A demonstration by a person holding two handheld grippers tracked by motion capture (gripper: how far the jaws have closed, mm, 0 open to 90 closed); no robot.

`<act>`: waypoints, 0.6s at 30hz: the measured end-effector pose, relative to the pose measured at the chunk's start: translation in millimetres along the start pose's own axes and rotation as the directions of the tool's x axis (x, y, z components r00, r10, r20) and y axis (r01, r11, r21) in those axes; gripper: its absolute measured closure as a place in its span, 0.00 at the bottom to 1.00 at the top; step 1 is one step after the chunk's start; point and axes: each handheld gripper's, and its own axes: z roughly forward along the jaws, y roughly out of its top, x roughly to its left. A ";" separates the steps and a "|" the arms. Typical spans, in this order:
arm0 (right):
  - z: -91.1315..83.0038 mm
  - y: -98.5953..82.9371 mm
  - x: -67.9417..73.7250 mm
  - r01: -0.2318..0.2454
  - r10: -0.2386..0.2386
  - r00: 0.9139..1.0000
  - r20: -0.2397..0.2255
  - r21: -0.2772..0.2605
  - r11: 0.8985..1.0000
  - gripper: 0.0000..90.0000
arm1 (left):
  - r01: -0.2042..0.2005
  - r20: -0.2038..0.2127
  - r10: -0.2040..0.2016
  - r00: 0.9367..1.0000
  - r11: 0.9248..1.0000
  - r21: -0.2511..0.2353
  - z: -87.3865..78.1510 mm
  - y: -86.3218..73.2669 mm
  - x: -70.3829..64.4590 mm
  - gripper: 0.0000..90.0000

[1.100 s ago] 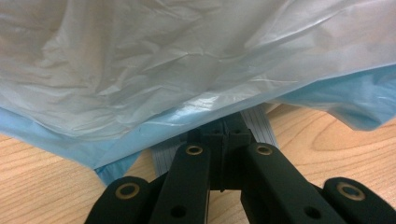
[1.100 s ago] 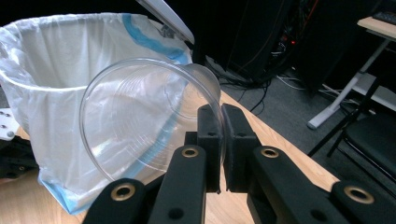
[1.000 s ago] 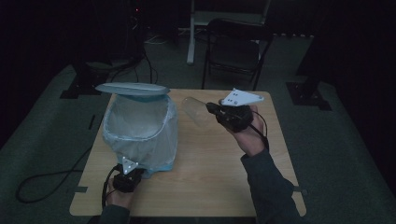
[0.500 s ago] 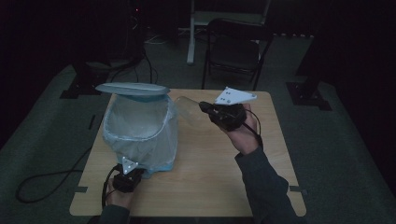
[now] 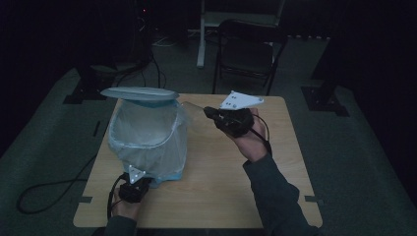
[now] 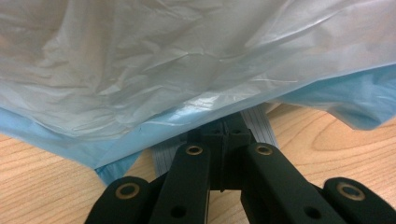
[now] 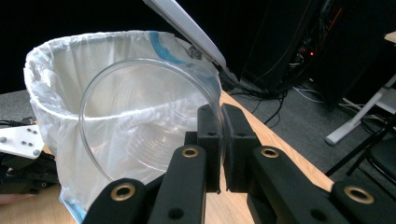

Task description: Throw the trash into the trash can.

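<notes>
Cup (image 5: 193, 109) in high view: clear plastic, pinched at its rim by right gripper (image 5: 212, 112), held just right of the bin (image 5: 147, 135) w/ its white liner, lid (image 5: 139, 93) tipped up at the back. Bin mouth lies left of the cup, so right hand is the nearer one. Left gripper (image 5: 135, 185) sits low at bin's front base.

Left gripper view: jaws pressed together on the pedal (image 6: 254, 122) under the liner's blue hem.

Right gripper view: jaws clamp cup (image 7: 149, 126) wall; cup's axis points toward bin opening (image 7: 93, 70), apart from it.
</notes>
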 end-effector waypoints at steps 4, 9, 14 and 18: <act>2.7 2.0 2.0 -0.003 0.003 1.000 -0.008 -0.005 1.000 0.97 | 0.000 0.000 0.000 1.000 1.000 0.000 0.0 0.0 0.0 1.00; 6.4 3.5 4.3 0.002 -0.003 1.000 -0.017 -0.006 1.000 0.97 | -0.002 0.000 0.002 1.000 1.000 0.002 -0.1 0.1 -0.1 1.00; 8.7 5.3 6.5 0.008 -0.008 1.000 -0.025 -0.008 1.000 0.97 | -0.002 0.000 0.002 1.000 1.000 0.001 -0.1 0.0 0.0 1.00; 10.1 7.6 8.1 0.006 -0.007 0.999 -0.036 -0.013 1.000 0.97 | -0.001 0.000 0.001 1.000 1.000 0.000 0.0 0.0 0.0 1.00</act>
